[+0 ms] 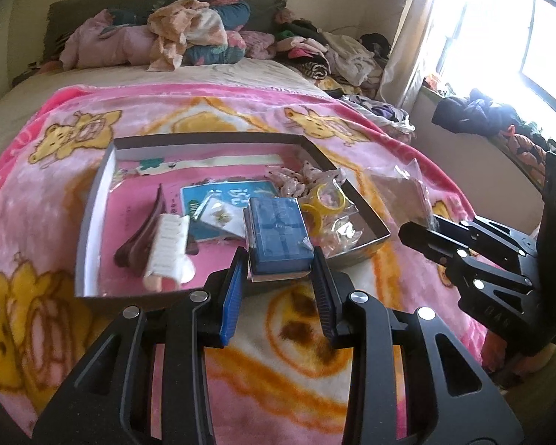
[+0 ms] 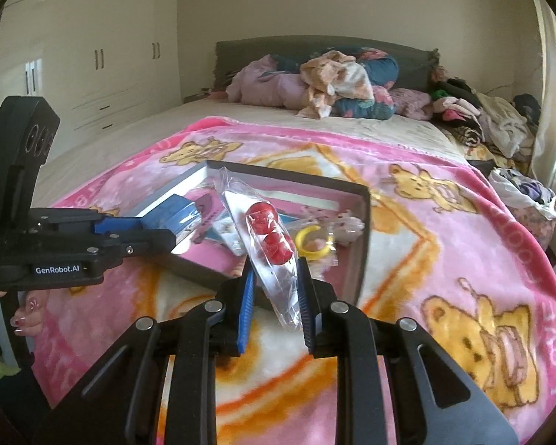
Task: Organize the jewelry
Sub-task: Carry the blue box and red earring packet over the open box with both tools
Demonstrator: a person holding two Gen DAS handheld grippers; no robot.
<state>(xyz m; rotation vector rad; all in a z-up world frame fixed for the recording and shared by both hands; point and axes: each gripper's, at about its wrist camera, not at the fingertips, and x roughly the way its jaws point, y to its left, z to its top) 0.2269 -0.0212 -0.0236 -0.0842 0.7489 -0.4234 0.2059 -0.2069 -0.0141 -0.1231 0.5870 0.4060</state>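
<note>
A shallow grey-rimmed tray (image 1: 211,137) (image 2: 296,176) lies on a pink bear-print blanket. My left gripper (image 1: 280,259) (image 2: 166,231) is shut on a small blue gift box (image 1: 278,233) (image 2: 178,215), held just over the tray's near edge. Right of the tray, my right gripper (image 2: 276,269) (image 1: 411,231) is shut on a clear plastic bag (image 2: 255,204) (image 1: 400,189) with red beads (image 2: 267,230) inside, lifted above the tray's near rim. Inside the tray are yellow rings (image 1: 326,204) (image 2: 311,244), a brown hair clip (image 1: 141,237), a white comb-like piece (image 1: 166,244) and a teal card (image 1: 218,200).
The blanket (image 1: 37,193) covers the near half of a bed. Piled clothes and pillows (image 1: 189,33) sit by the headboard, more clothes (image 1: 337,52) along the window side. White wardrobes (image 2: 92,55) stand beyond the bed. A person's hand (image 2: 26,315) grips the left tool's handle.
</note>
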